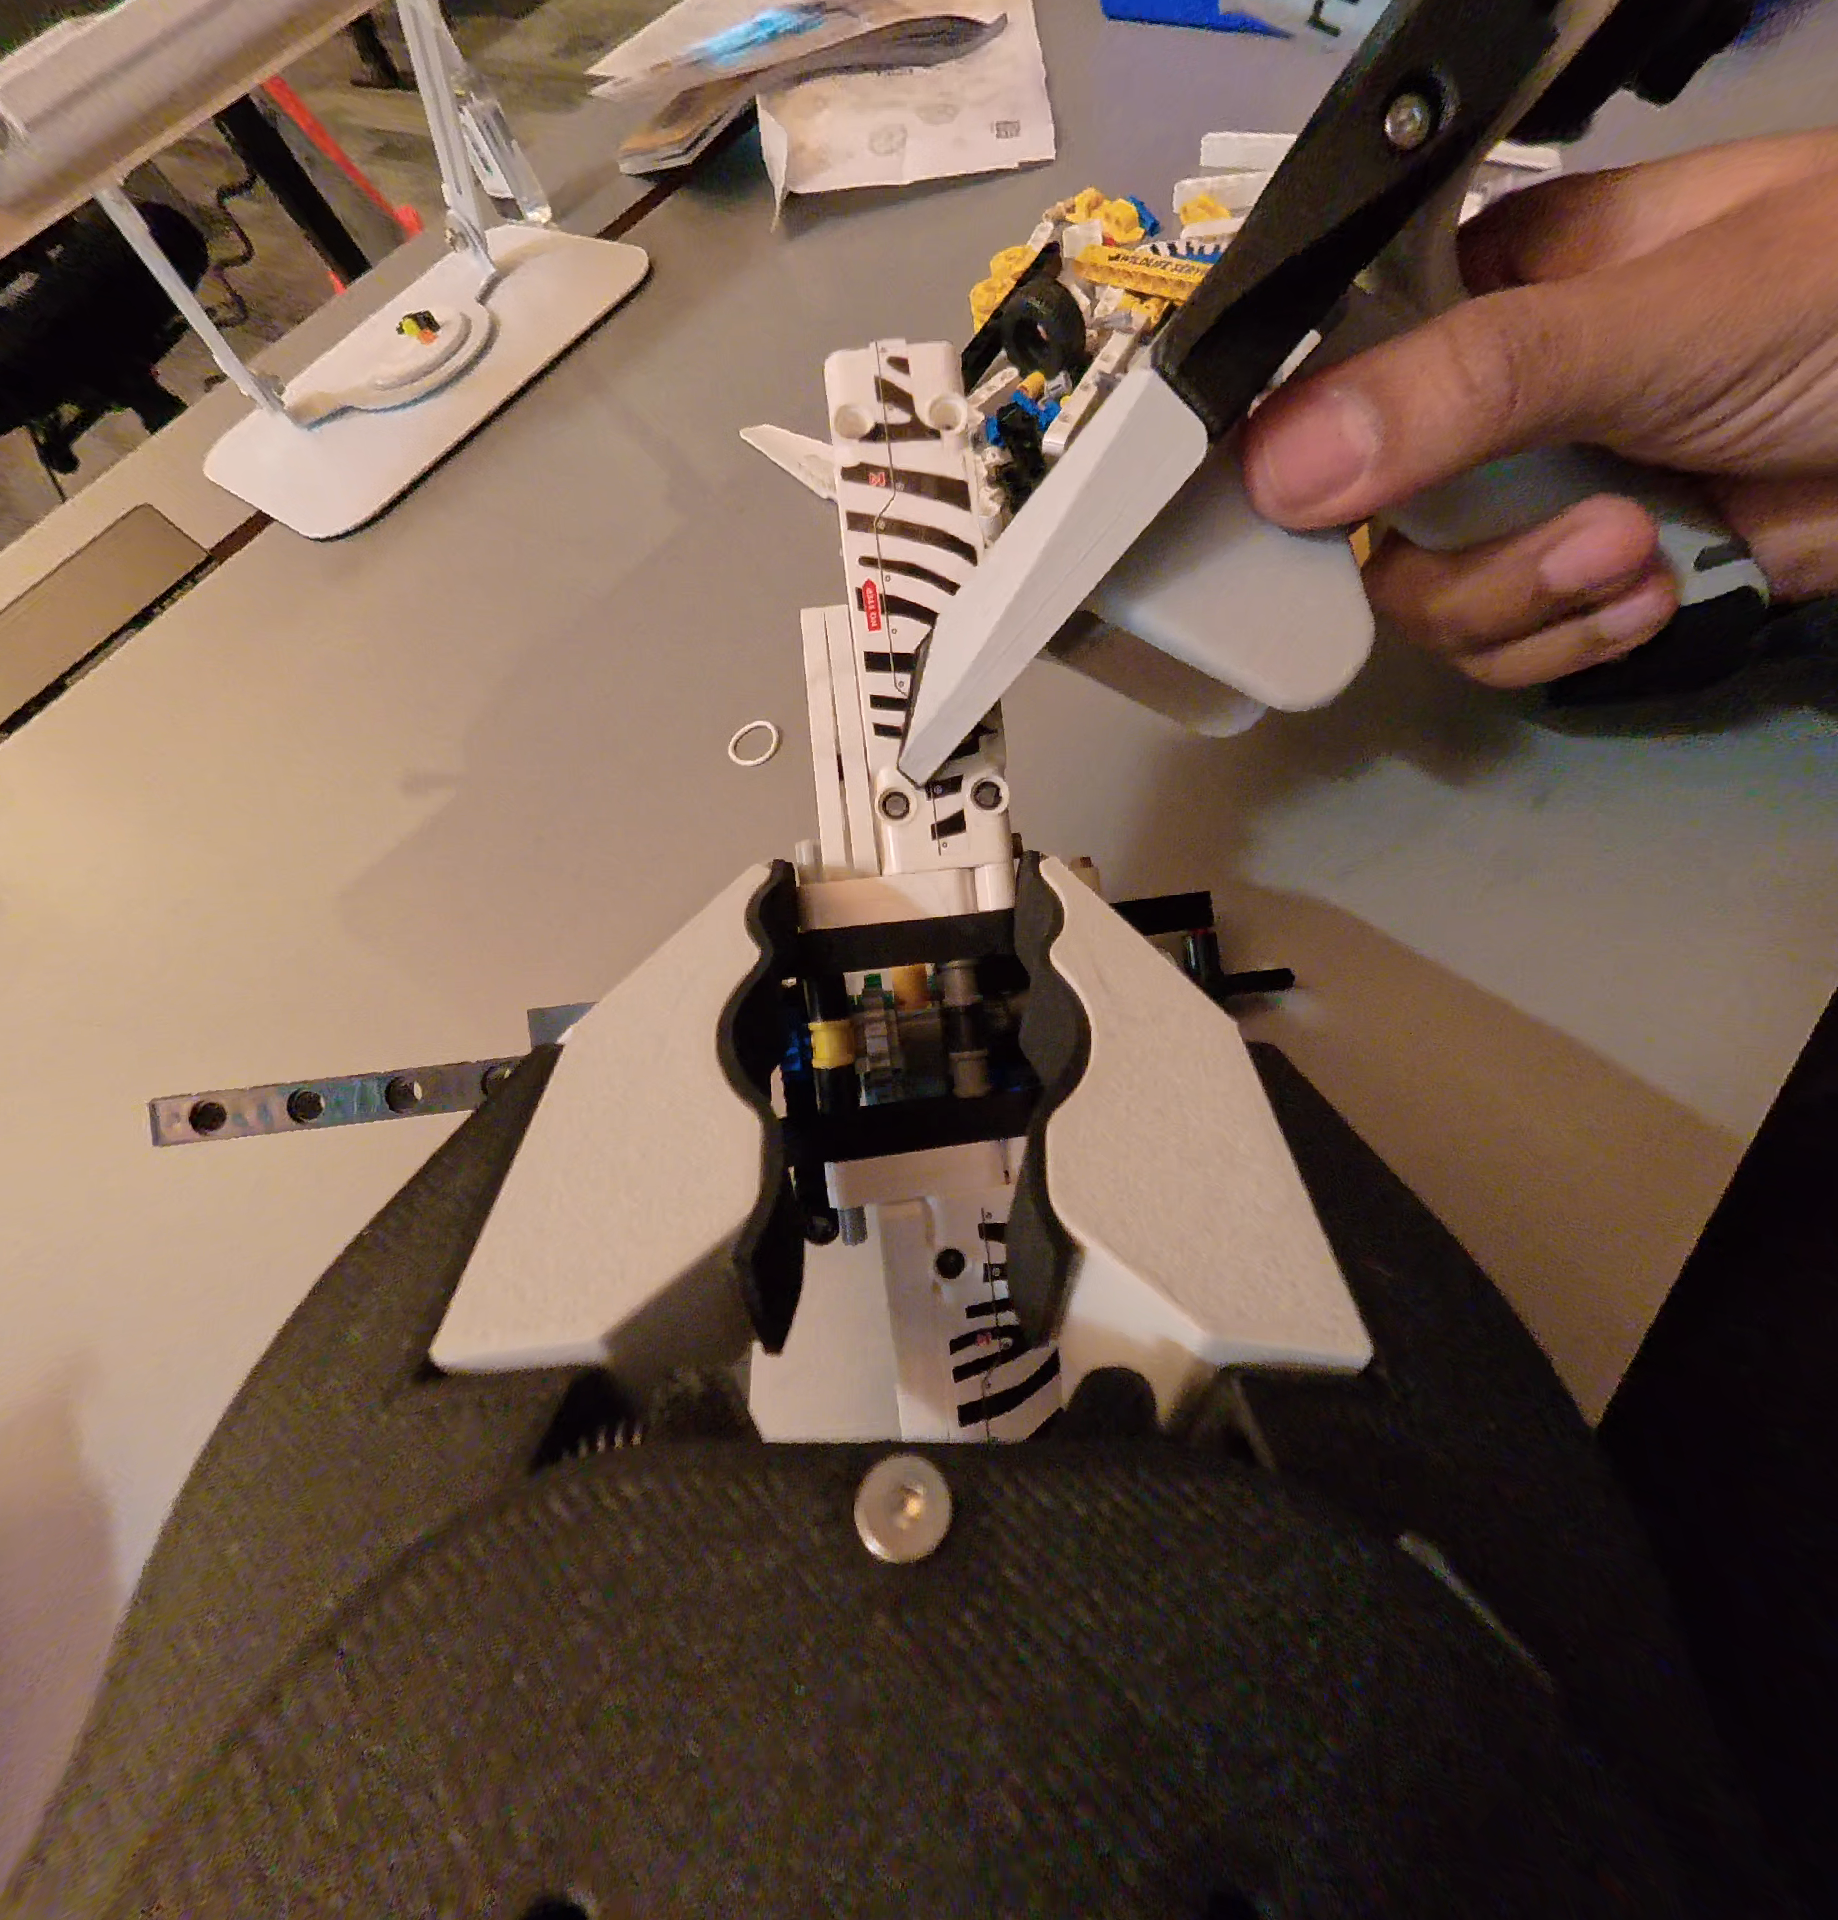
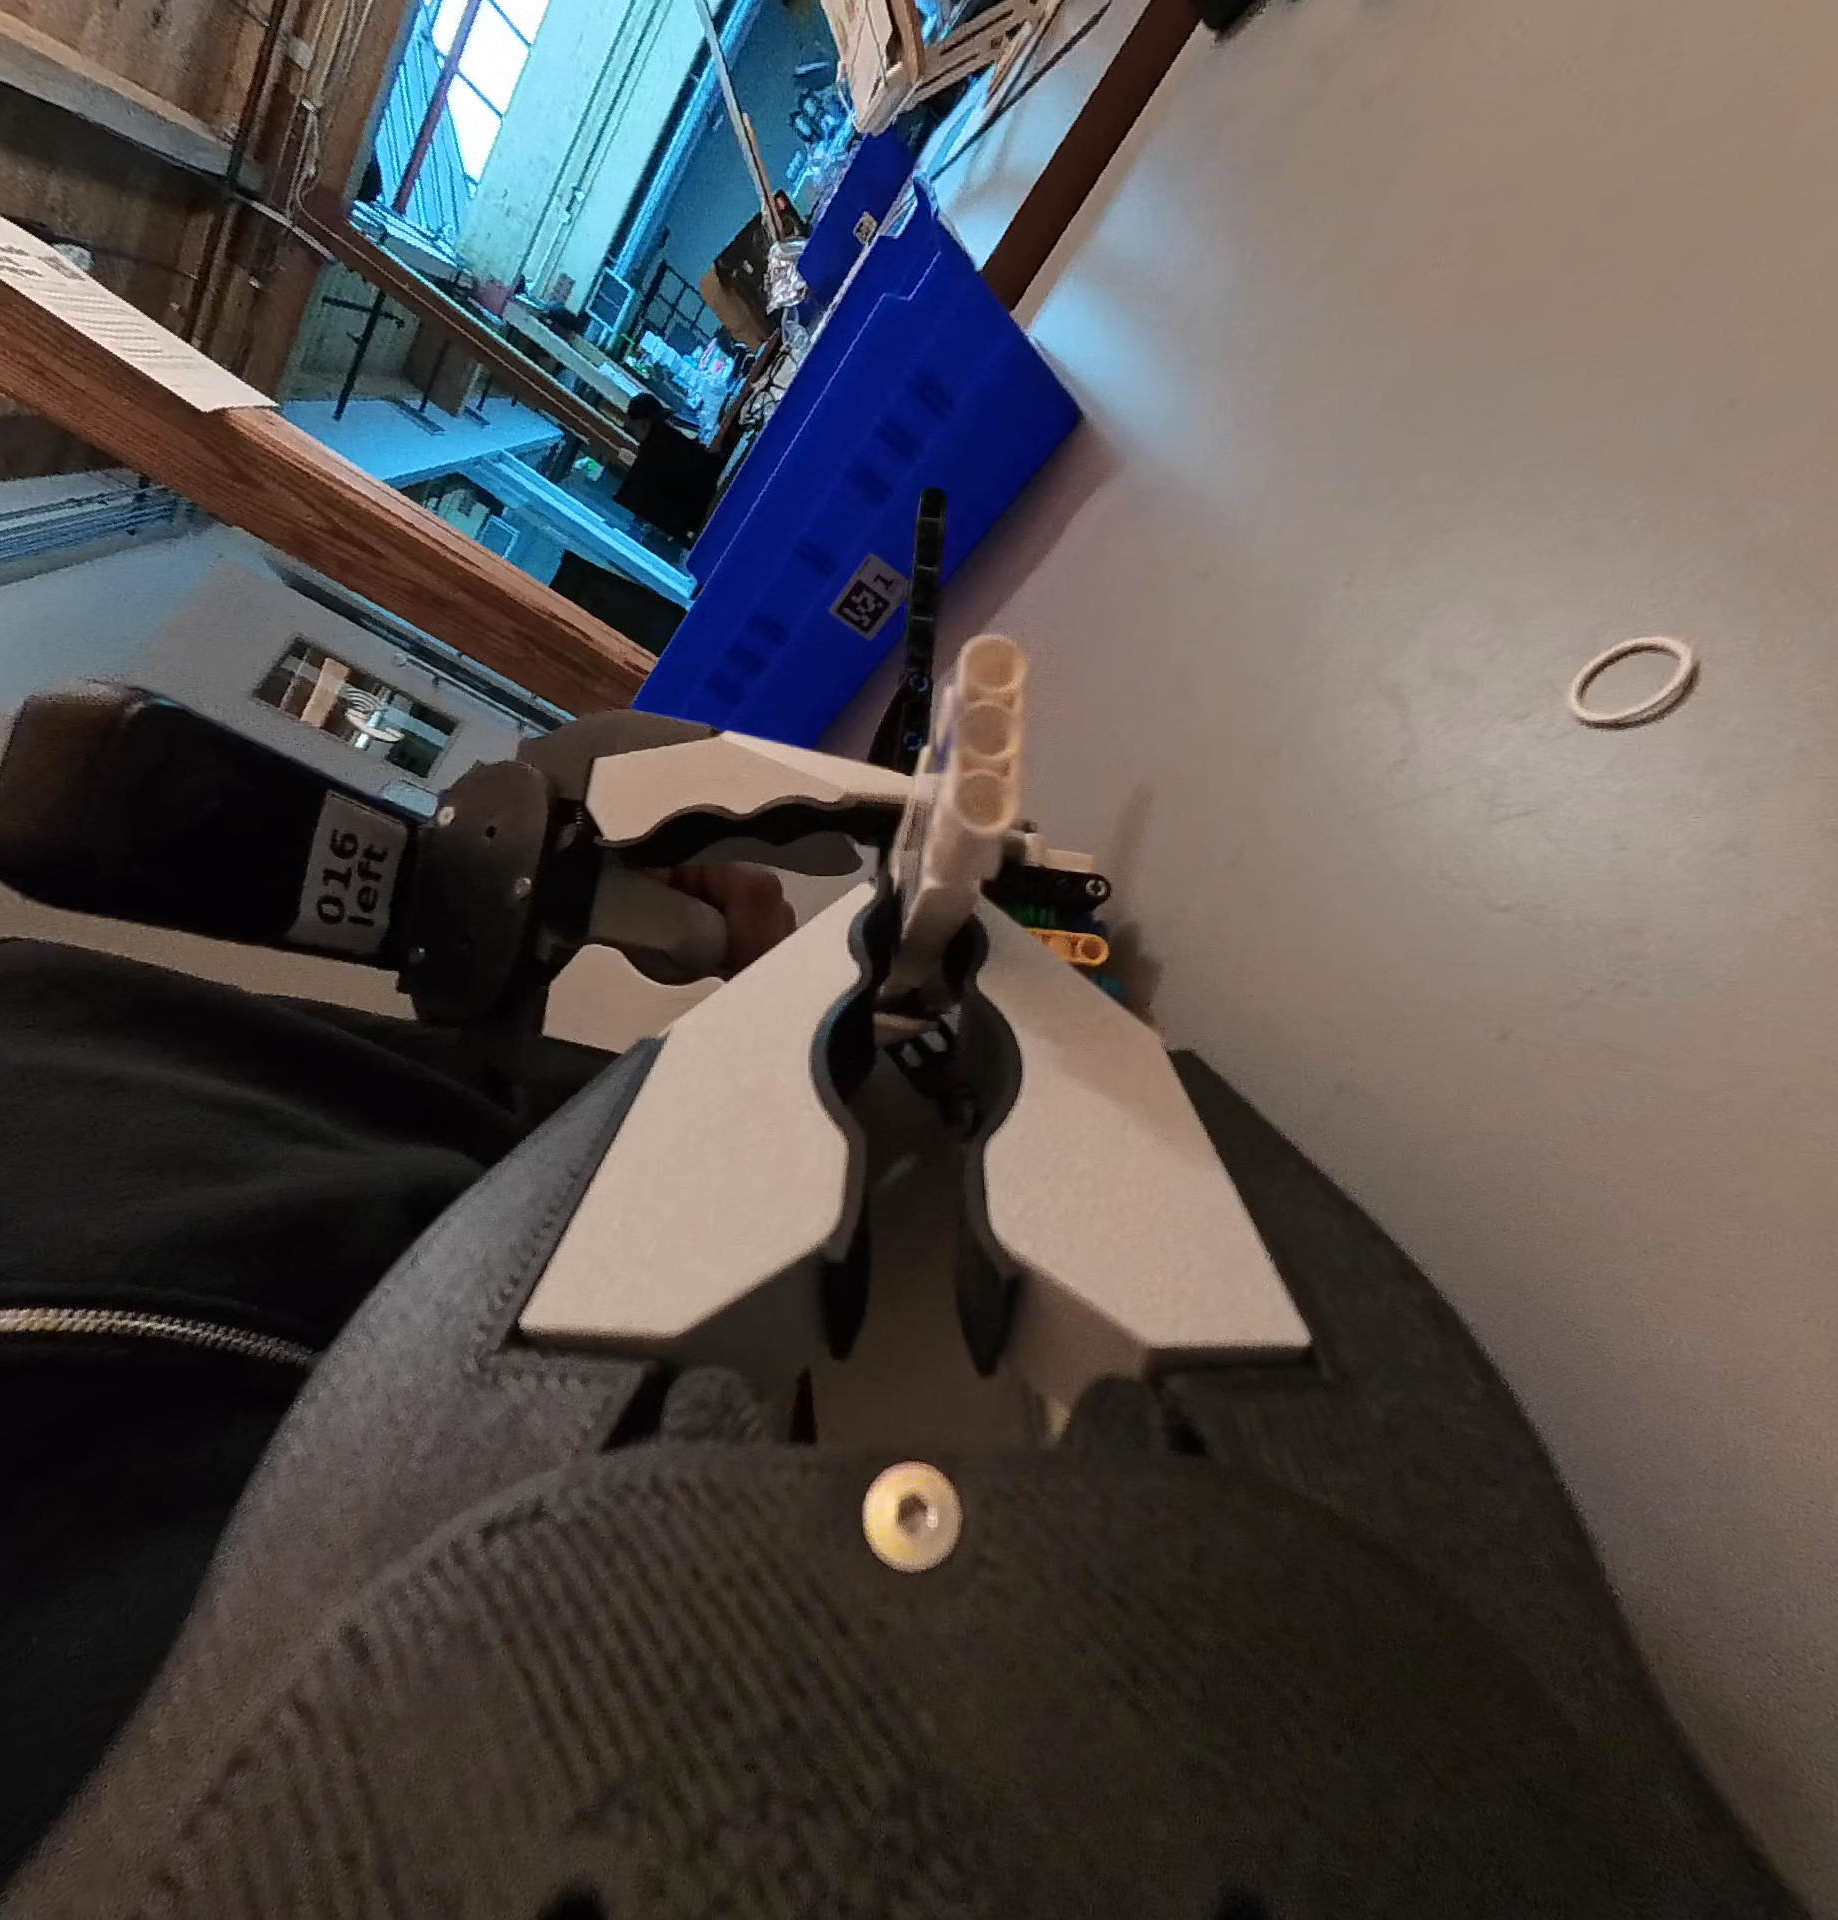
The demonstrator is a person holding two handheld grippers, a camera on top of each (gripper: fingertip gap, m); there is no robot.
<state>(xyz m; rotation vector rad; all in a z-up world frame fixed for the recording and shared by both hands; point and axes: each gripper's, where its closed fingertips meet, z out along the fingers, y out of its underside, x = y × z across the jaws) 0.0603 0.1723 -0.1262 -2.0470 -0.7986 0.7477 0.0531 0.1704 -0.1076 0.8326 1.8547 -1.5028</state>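
A grey table [image 1: 375, 727] carried everything. The largest thing on it was a white lamp base [image 1: 427, 395] far to the left, with crumpled papers [image 1: 894, 114] beyond; the right wrist view alone showed a blue bin [image 2: 873, 499] at the table's edge and the room behind it.

The left gripper [image 1: 899, 883] was clamped about midway open on a brick-built model [image 1: 915, 1039], a white body with black zebra stripes and an open black frame showing gears and axles. Both dark pads [image 1: 759, 997] pressed on the frame's sides. The model's long striped panel [image 1: 904, 540] ran forward from the jaws toward a heap of yellow, white and blue loose bricks [image 1: 1091, 291].

The right gripper [image 2: 920, 940], held in a hand [image 1: 1621, 416], was nearly closed on that panel's thin edge. Its own view showed the panel end-on between the narrow jaws, topped by three round sockets [image 2: 988, 738], with the pads close against it. The left view showed only one finger [image 1: 1008, 582] laid across the stripes, its tip on the panel.

A grey beam with holes [image 1: 312, 1101] lay left of the left gripper. A small white rubber ring [image 1: 754, 743] lay apart on the table, seen in both views.
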